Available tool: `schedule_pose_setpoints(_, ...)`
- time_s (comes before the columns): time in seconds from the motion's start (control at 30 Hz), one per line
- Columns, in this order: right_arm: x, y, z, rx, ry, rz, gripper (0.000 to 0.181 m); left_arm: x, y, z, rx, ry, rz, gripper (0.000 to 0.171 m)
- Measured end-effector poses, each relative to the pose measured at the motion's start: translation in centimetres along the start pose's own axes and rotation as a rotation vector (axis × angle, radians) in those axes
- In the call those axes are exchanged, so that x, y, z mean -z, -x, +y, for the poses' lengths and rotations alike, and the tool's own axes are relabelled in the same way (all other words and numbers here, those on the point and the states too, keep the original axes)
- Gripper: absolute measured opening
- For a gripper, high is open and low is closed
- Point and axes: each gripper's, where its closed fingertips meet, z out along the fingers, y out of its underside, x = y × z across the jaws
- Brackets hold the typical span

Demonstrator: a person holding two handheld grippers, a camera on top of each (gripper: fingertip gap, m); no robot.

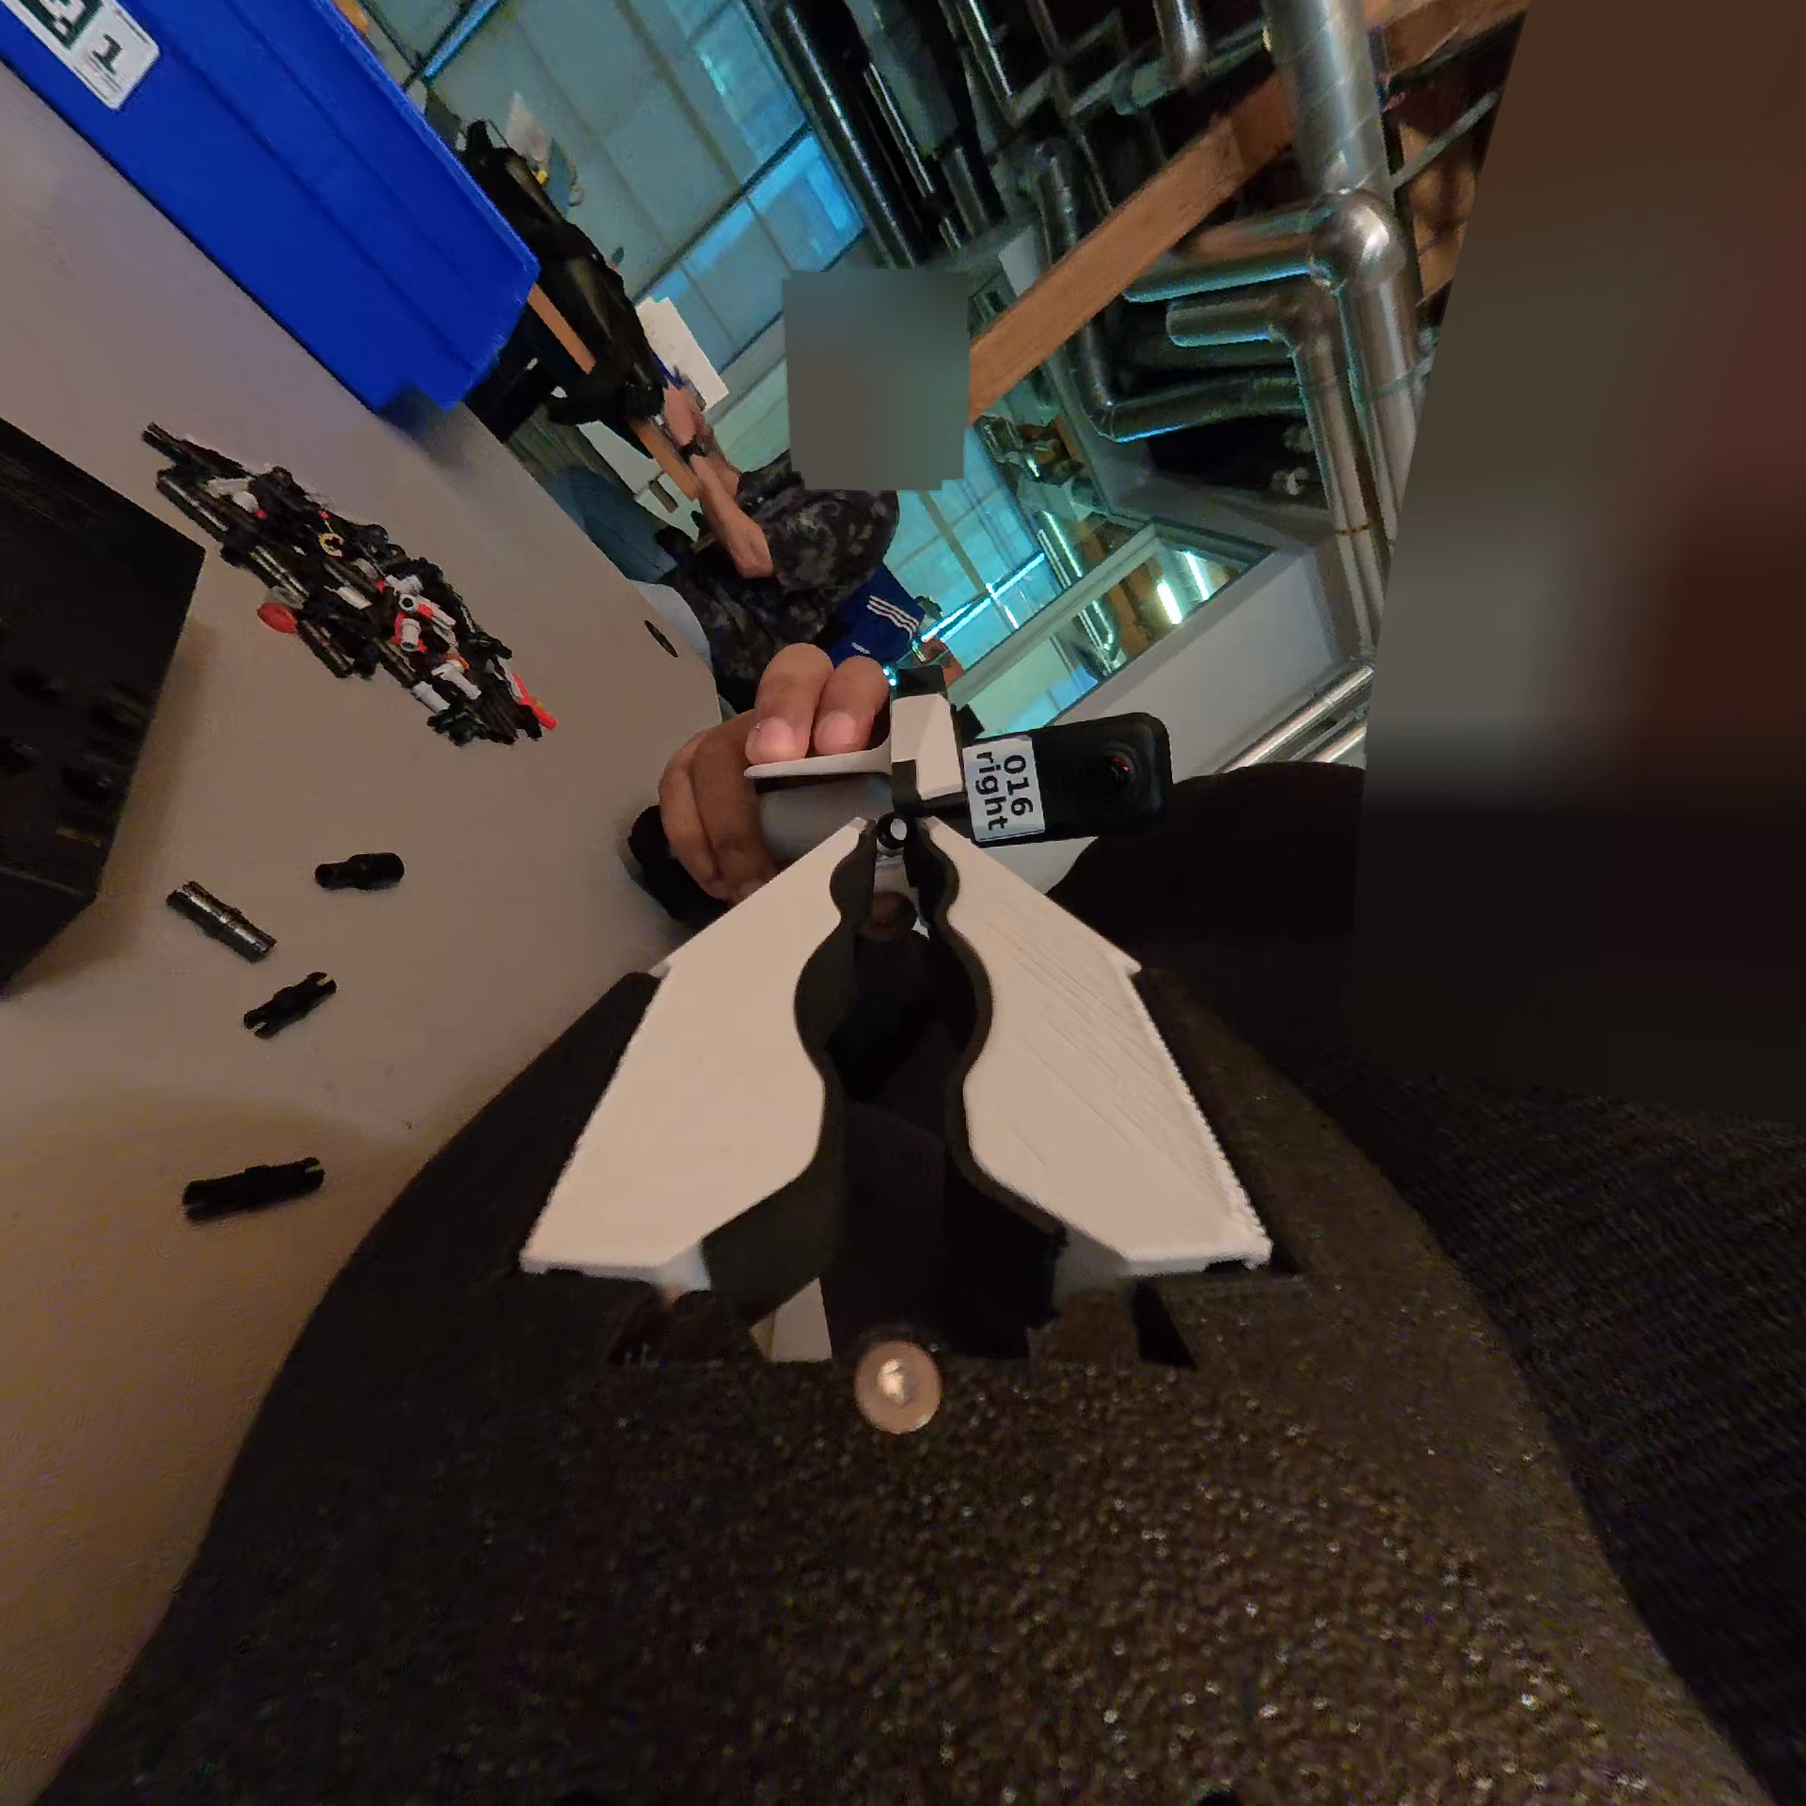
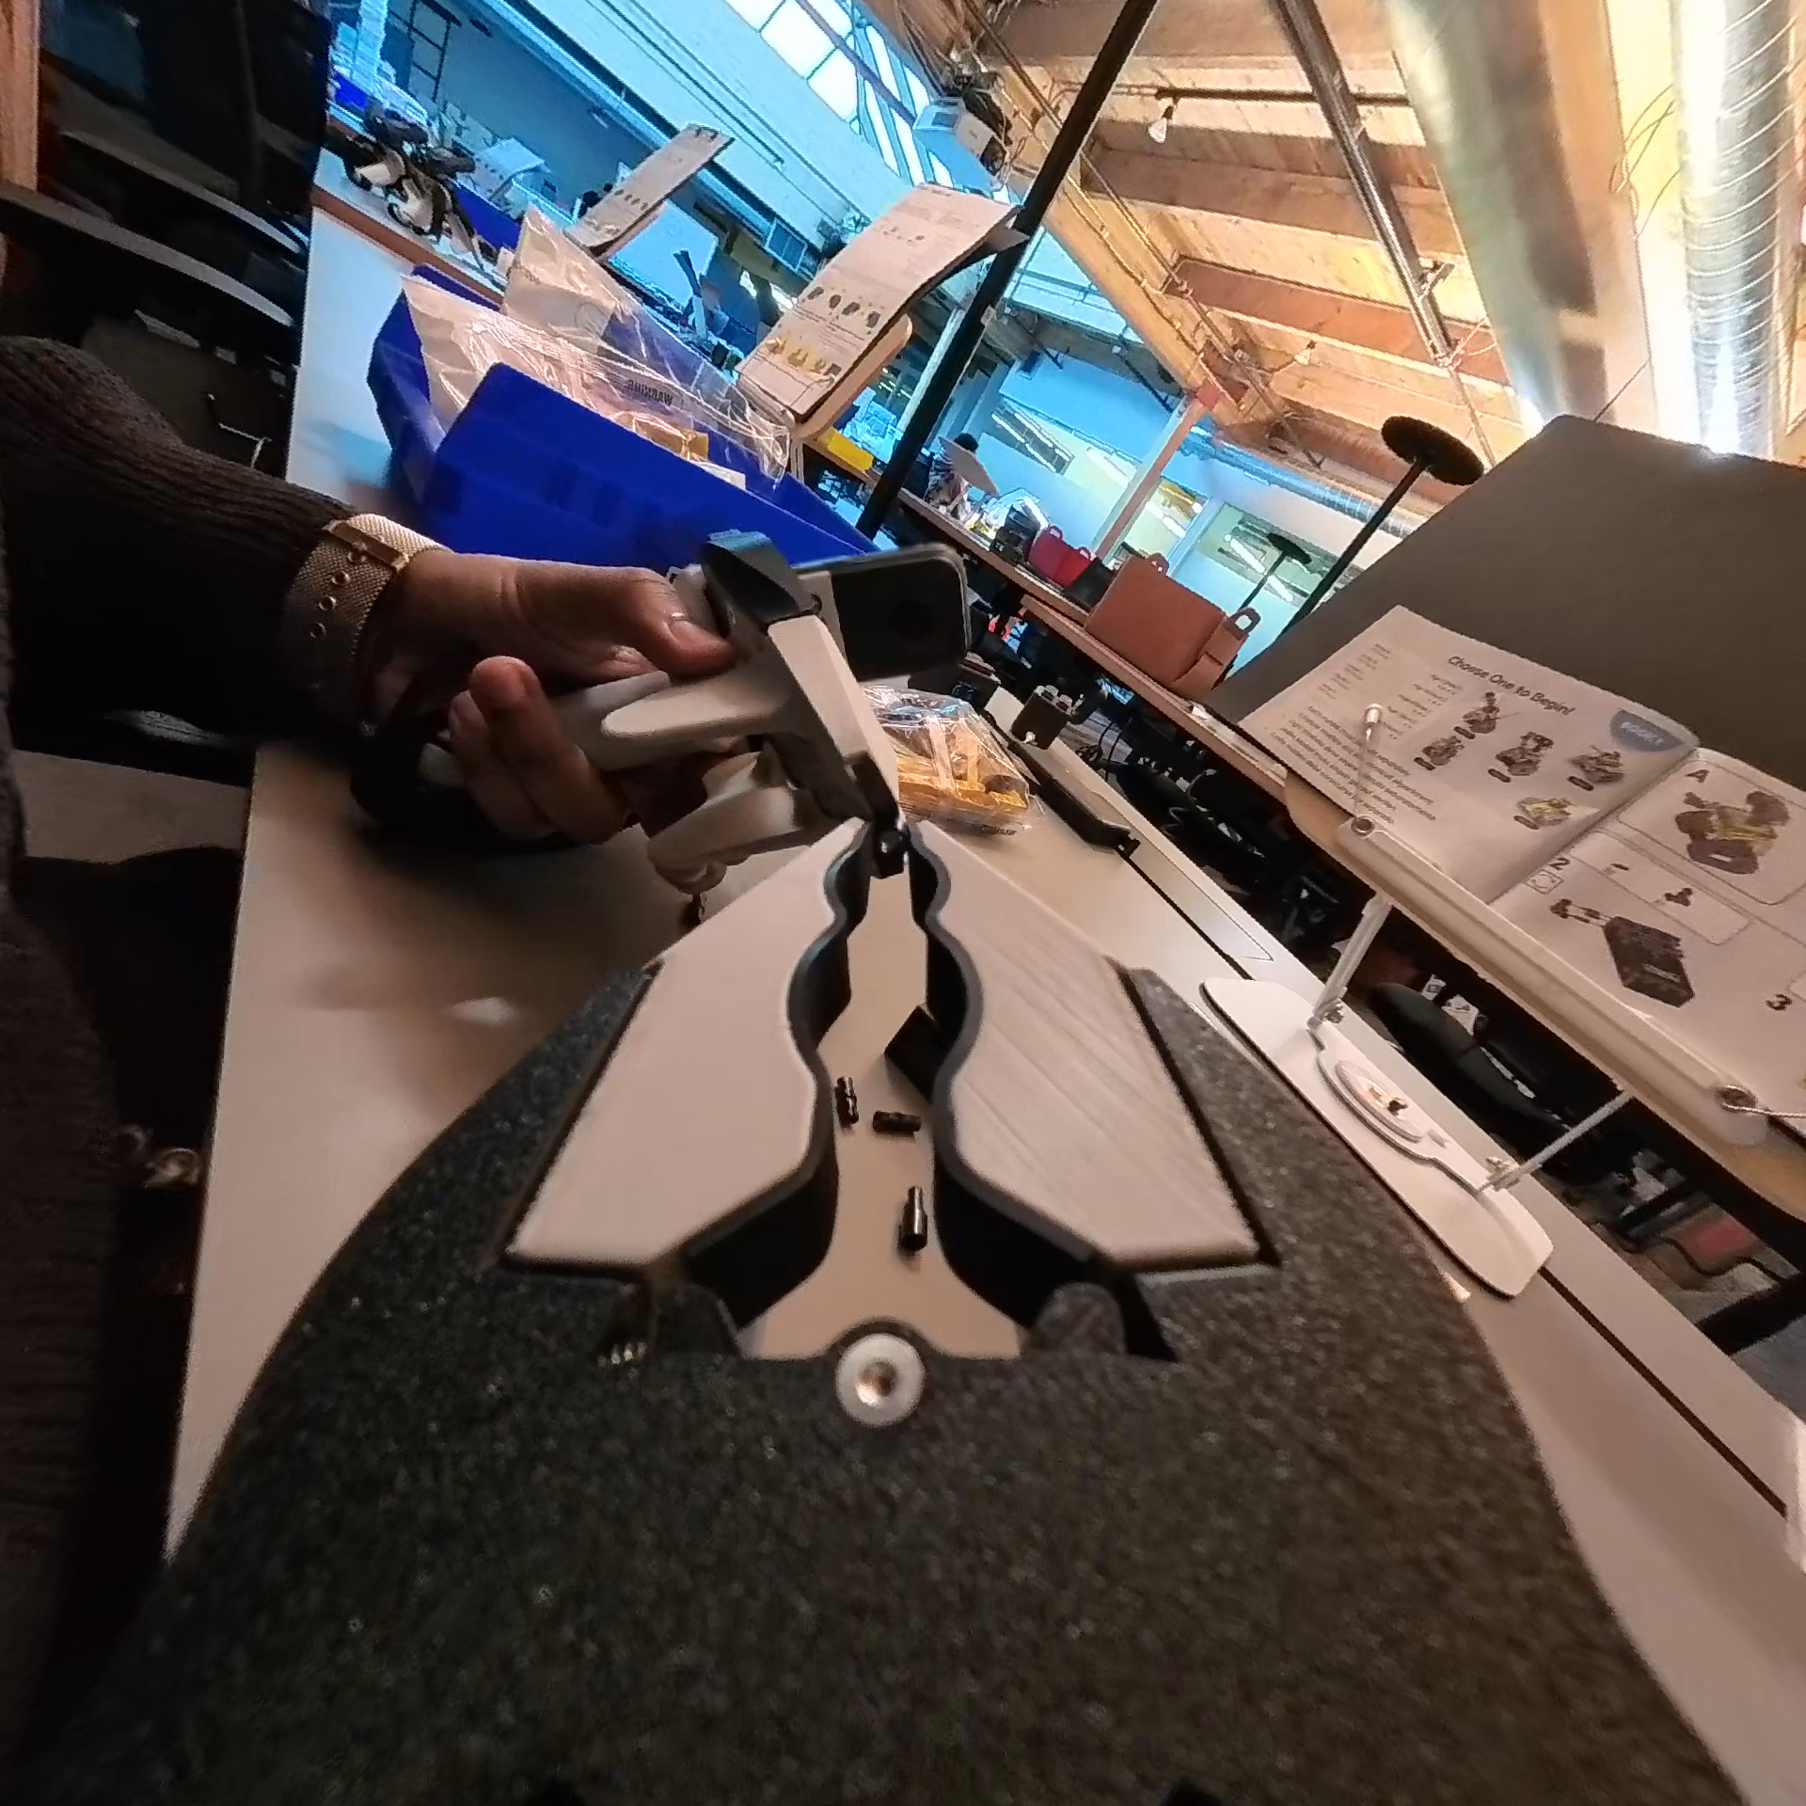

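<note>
In the left wrist view my left gripper (image 1: 894, 848) is shut on a small grey and black pin (image 1: 892, 837) and held above the table edge. My right gripper (image 1: 914, 782), held by a hand, meets it tip to tip. In the right wrist view my right gripper (image 2: 889, 855) is shut on a small black piece (image 2: 889, 848). The left gripper (image 2: 870, 796), held by a hand with a wristband, touches the same spot from the left. Whether the two small pieces are joined is hidden by the fingertips.
A pile of small black, white and red parts (image 1: 362, 586) and several loose black pins (image 1: 360, 870) lie on the grey table (image 1: 440, 1026). A blue bin (image 1: 274, 176) and a black box (image 1: 78, 684) stand nearby. A booklet on a stand (image 2: 1515, 782) and a bag of yellow parts (image 2: 948, 757) are to the right. The tips of both grippers are at nearly the same place.
</note>
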Motion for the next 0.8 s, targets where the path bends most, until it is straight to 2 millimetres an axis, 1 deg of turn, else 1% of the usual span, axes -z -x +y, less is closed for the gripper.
schedule_pose_setpoints(0.27,-0.2,-0.3,0.3,-0.020,0.001,0.015,0.007,0.2,0.2,-0.3,0.011,-0.012,-0.006,0.006)
schedule_pose_setpoints(0.5,-0.3,0.2,0.4,0.029,0.011,0.016,0.007,-0.1,-0.1,0.2,-0.012,0.017,-0.002,0.006)
schedule_pose_setpoints(0.63,-0.2,0.2,0.2,-0.010,0.003,-0.013,0.007,-0.1,-0.3,0.3,-0.031,0.019,0.000,0.006)
schedule_pose_setpoints(0.73,0.0,-0.2,-0.1,-0.047,-0.019,-0.012,0.007,0.5,-0.2,-0.7,-0.013,-0.046,0.003,0.008)
schedule_pose_setpoints(0.8,0.2,-0.6,-0.3,-0.084,-0.034,0.003,0.007,1.1,-0.6,-1.4,-0.011,-0.099,0.033,0.008)
